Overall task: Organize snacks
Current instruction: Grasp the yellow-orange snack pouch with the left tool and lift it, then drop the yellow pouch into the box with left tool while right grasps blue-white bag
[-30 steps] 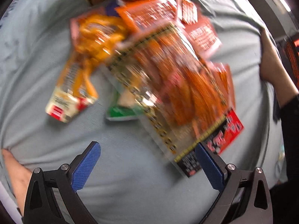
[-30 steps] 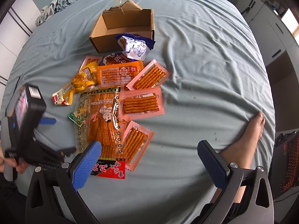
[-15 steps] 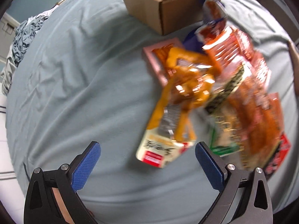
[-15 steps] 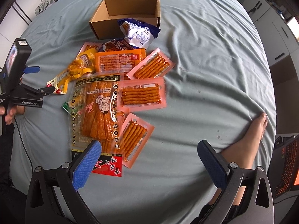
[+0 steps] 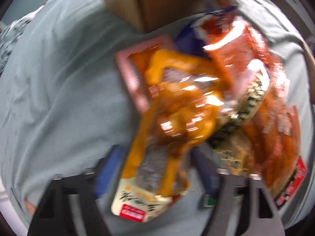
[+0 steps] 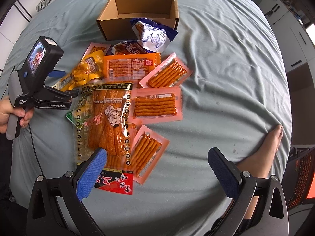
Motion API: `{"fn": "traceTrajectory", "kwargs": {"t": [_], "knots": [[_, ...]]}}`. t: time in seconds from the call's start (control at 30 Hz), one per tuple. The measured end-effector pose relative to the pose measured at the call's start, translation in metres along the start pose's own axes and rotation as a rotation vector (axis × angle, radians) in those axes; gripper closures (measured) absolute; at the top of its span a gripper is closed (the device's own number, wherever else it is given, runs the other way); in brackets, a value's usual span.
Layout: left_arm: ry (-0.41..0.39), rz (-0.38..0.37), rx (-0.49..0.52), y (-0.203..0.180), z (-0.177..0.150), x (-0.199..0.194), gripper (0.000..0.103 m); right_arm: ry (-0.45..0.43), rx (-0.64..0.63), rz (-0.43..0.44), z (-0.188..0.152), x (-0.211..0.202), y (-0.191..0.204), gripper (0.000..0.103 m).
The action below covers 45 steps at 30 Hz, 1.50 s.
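Closing around the yellow snack packet (image 5: 157, 157), the left tongs (image 5: 157, 169) show blurred, contact unclear; the right tongs (image 6: 157, 175) gape wide and empty. On the bed (image 6: 226, 68) lie four pink stick packs, one large strip pack (image 6: 106, 122) and others partly overlapped beside one cardboard box (image 6: 141, 17).
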<state>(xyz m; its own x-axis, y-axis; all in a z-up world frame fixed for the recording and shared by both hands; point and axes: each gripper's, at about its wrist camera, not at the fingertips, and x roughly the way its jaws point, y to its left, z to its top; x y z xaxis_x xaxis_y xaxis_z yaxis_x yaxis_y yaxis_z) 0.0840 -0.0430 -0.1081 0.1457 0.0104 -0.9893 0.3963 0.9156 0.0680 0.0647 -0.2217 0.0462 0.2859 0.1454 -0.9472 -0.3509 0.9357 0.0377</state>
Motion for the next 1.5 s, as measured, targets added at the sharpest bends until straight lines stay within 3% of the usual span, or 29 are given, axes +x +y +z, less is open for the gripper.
{"fn": "traceTrajectory", "kwargs": {"t": [0.17, 0.3, 0.47, 0.7, 0.73, 0.93, 1.1, 1.13, 1.23, 1.33, 1.5], "knots": [[0.004, -0.008, 0.043, -0.018, -0.002, -0.011, 0.071, -0.02, 0.007, 0.012, 0.003, -0.003, 0.001, 0.0], [-0.034, -0.024, 0.038, -0.024, -0.016, -0.037, 0.072, -0.074, 0.042, 0.064, 0.007, -0.009, -0.007, 0.0], [-0.125, -0.068, -0.028, 0.0, -0.029, -0.082, 0.072, -0.159, 0.084, 0.099, 0.018, -0.009, -0.028, 0.0], [-0.259, -0.125, -0.104, 0.049, -0.032, -0.126, 0.072, -0.125, 0.247, 0.212, 0.057, 0.043, -0.064, 0.0], [-0.272, -0.13, -0.113, 0.053, -0.02, -0.127, 0.072, -0.127, 0.259, 0.213, 0.066, 0.049, -0.065, 0.0], [-0.341, -0.156, -0.189, 0.061, -0.018, -0.13, 0.072, -0.12, 0.25, 0.26, 0.113, 0.083, -0.042, 0.0], [-0.341, -0.163, -0.248, 0.062, -0.001, -0.117, 0.072, -0.119, 0.142, 0.189, 0.15, 0.114, -0.013, 0.0], [-0.342, -0.159, -0.254, 0.062, 0.002, -0.117, 0.072, -0.105, 0.135, 0.17, 0.155, 0.122, -0.01, 0.004], [-0.356, -0.142, -0.269, 0.064, 0.014, -0.12, 0.072, -0.094, 0.205, 0.27, 0.154, 0.135, -0.013, 0.049], [-0.376, -0.138, -0.283, 0.063, 0.038, -0.124, 0.072, -0.103, 0.2, 0.3, 0.147, 0.129, -0.02, 0.077], [-0.457, -0.087, -0.293, 0.053, 0.103, -0.143, 0.072, -0.223, 0.248, 0.359, 0.13, 0.091, -0.052, 0.083]]}}
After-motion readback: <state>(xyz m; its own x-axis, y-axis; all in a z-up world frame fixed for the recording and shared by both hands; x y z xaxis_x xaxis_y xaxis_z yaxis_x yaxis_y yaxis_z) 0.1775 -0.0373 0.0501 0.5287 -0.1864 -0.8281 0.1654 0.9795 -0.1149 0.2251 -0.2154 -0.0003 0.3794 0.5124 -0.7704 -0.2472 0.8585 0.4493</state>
